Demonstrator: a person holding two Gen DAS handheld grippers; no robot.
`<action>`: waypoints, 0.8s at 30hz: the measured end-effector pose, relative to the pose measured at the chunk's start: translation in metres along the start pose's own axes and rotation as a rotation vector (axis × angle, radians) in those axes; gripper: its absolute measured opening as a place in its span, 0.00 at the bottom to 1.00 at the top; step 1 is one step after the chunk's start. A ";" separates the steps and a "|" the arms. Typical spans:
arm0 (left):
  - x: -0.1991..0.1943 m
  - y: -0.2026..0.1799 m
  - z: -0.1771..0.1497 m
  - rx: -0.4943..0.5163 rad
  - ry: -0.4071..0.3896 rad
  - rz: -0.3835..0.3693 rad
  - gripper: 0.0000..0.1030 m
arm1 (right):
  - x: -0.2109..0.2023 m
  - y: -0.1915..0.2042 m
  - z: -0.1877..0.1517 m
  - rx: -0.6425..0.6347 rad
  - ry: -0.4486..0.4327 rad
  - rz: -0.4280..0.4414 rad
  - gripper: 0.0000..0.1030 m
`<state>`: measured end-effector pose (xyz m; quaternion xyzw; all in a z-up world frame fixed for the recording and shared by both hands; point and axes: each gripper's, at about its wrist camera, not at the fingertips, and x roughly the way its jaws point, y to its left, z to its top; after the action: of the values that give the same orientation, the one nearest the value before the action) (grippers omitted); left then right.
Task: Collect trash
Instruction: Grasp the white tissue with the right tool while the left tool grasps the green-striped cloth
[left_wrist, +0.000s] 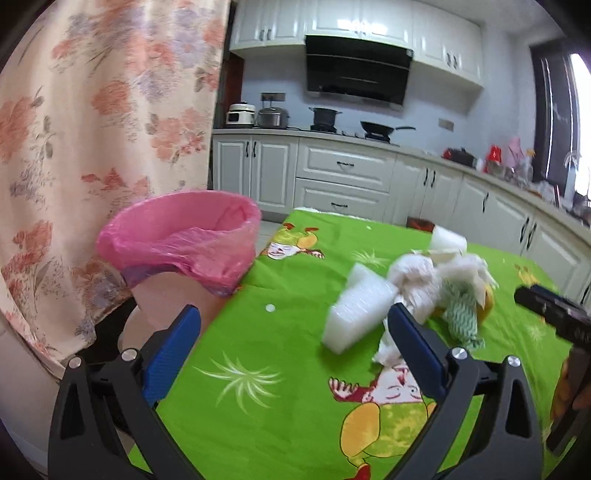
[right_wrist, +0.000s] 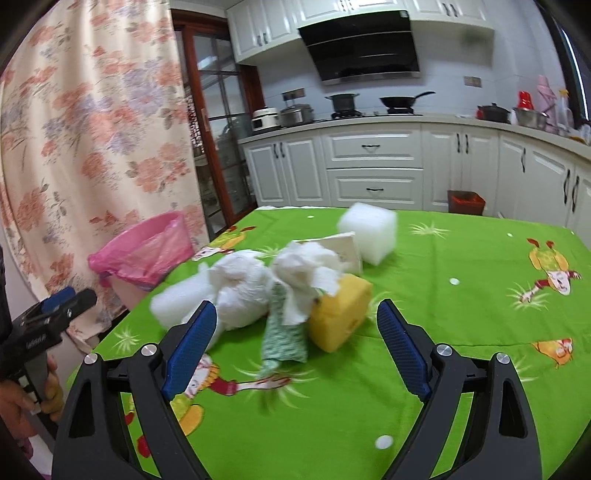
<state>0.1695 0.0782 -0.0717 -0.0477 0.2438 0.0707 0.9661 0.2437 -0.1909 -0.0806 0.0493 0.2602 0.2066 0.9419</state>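
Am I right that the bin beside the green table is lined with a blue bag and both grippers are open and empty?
Not quite: the bin is lined with a pink bag, as the left wrist view shows. The rest holds: it stands beside the green table, and the left gripper and right gripper are open and empty.

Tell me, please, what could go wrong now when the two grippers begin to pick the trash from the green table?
1. The trash lies in one tight pile: the yellow sponge, crumpled tissue and green-striped cloth touch, so the open right gripper may drag neighbours along.
2. The pink-lined bin stands beside the table edge, so light pieces could miss it.
3. The white foam block might roll away if nudged.
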 end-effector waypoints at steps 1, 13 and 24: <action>0.001 -0.006 -0.001 0.022 -0.001 0.008 0.95 | 0.002 -0.005 0.000 0.008 0.002 -0.004 0.81; 0.025 -0.024 -0.004 0.070 0.058 0.023 0.95 | 0.047 -0.019 0.016 0.000 0.034 0.010 0.81; 0.032 -0.026 -0.005 0.073 0.057 0.016 0.95 | 0.084 -0.006 0.034 -0.045 0.057 0.057 0.75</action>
<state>0.1995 0.0558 -0.0902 -0.0125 0.2740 0.0684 0.9592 0.3287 -0.1610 -0.0914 0.0293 0.2808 0.2404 0.9287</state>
